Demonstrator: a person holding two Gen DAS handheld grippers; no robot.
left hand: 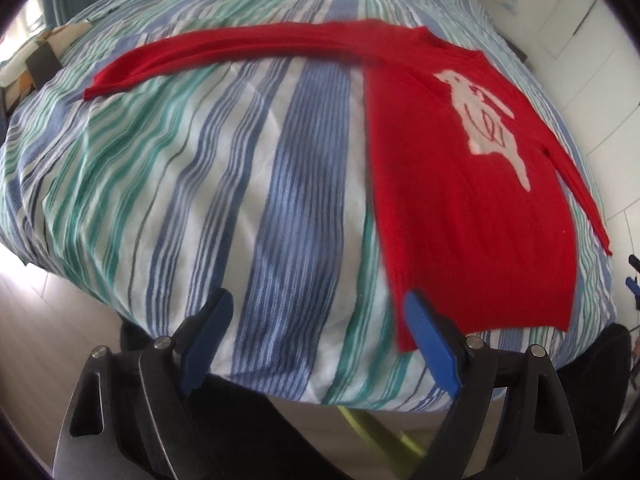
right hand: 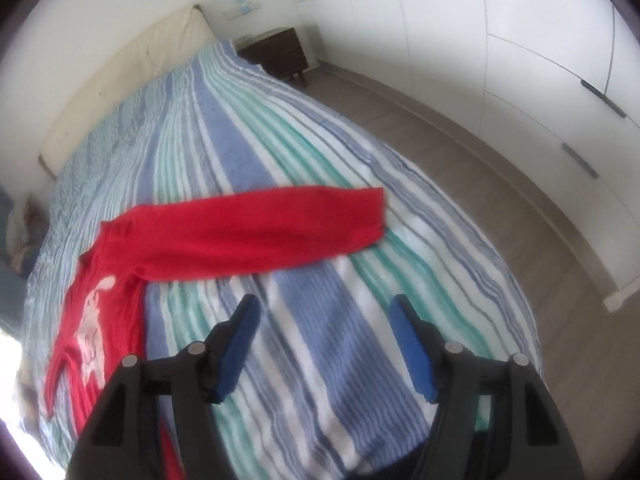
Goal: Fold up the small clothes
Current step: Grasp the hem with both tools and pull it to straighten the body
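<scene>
- So far, I see the red knitted sweater with a white figure [left hand: 472,208] lying flat on the striped bed cover [left hand: 200,184], both sleeves spread, nothing folded.
- My left hand-held gripper [left hand: 316,340] gapes wide, empty, near the hem.
- My right hand-held gripper [right hand: 324,344] stands open, empty.

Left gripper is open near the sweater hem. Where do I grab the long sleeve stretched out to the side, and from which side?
Take the sleeve at its cuff: it lies flat and straight on the bed, with the cuff as its free end. Come down from above with the left gripper, jaws across the sleeve's width, pinching the fabric so it can swing over the sweater body.
</scene>
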